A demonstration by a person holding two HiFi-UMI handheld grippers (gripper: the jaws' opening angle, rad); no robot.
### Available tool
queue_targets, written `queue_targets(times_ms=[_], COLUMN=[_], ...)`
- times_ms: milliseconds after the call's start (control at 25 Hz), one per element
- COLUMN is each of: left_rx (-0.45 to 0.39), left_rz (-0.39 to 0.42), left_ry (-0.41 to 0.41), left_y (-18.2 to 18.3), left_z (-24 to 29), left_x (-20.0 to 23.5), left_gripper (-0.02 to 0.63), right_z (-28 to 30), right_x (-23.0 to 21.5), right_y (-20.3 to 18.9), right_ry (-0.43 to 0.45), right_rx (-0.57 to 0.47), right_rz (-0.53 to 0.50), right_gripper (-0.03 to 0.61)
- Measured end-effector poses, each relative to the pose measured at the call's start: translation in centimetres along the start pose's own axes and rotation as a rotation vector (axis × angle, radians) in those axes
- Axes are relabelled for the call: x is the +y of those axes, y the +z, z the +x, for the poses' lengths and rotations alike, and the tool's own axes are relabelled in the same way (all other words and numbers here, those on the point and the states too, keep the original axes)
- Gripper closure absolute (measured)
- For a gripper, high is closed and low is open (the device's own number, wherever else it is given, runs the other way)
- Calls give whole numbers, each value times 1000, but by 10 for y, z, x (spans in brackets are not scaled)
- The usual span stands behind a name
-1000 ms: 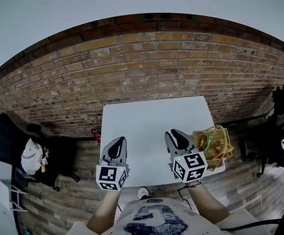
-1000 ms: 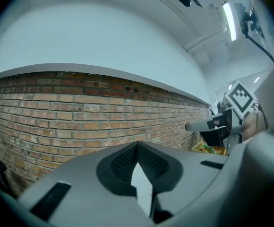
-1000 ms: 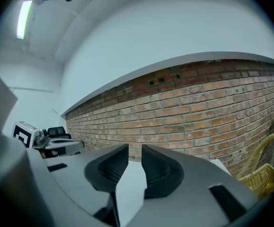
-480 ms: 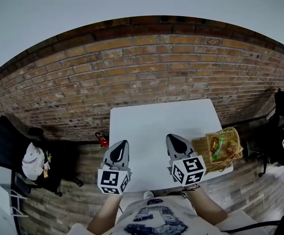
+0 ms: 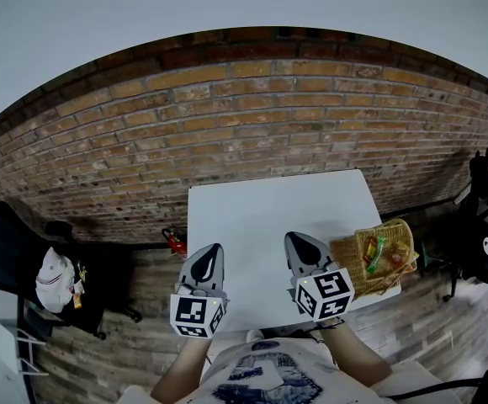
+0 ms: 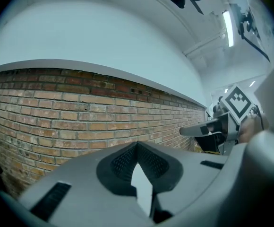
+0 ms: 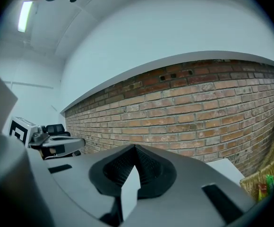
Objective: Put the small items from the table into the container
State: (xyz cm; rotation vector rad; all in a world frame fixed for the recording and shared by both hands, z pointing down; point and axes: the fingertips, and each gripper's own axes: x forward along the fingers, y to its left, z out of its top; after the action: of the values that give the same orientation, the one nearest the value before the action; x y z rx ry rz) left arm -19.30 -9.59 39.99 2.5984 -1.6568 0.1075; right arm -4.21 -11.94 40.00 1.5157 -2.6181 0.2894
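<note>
A woven basket (image 5: 400,228) stands at the right edge of the white table (image 5: 265,209) and holds several small colourful items (image 5: 373,252). No loose small item shows on the tabletop. My right gripper (image 5: 292,238) hovers over the table's near edge, left of the basket and apart from it, shut with nothing between its jaws. Over the near left corner my left gripper (image 5: 214,248) is also shut and empty. In the right gripper view the tips (image 7: 135,147) meet, with the basket (image 7: 270,176) at the far right. The left gripper view shows closed tips (image 6: 137,144) and the right gripper (image 6: 208,126) beyond.
A brick wall (image 5: 252,116) runs behind the table. A black chair with a white bag (image 5: 55,272) stands on the floor at the left. A small red object (image 5: 175,239) lies by the table's left side. Dark equipment (image 5: 480,242) stands at the right.
My right gripper has drawn away from the basket to the left and its jaws have closed. The left gripper shifted a little, and the head view has moved.
</note>
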Motion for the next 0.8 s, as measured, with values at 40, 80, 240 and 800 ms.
queue_targets(times_ms=[40, 80, 240, 800], left_rx=[1, 1, 3, 11], left_rz=[0, 0, 2, -4], left_ry=[2, 5, 9, -6], left_y=[0, 0, -1, -4], left_z=[0, 0, 3, 13], left_x=[1, 2, 3, -5], left_gripper=[568, 568, 568, 568], right_z=[1, 2, 3, 2], right_x=[1, 1, 0, -5], right_y=[0, 0, -2, -6], right_ry=[2, 4, 7, 22], right_rx=[1, 2, 8, 22], right_rz=[-1, -2, -6, -2], right_gripper=[558, 558, 558, 558])
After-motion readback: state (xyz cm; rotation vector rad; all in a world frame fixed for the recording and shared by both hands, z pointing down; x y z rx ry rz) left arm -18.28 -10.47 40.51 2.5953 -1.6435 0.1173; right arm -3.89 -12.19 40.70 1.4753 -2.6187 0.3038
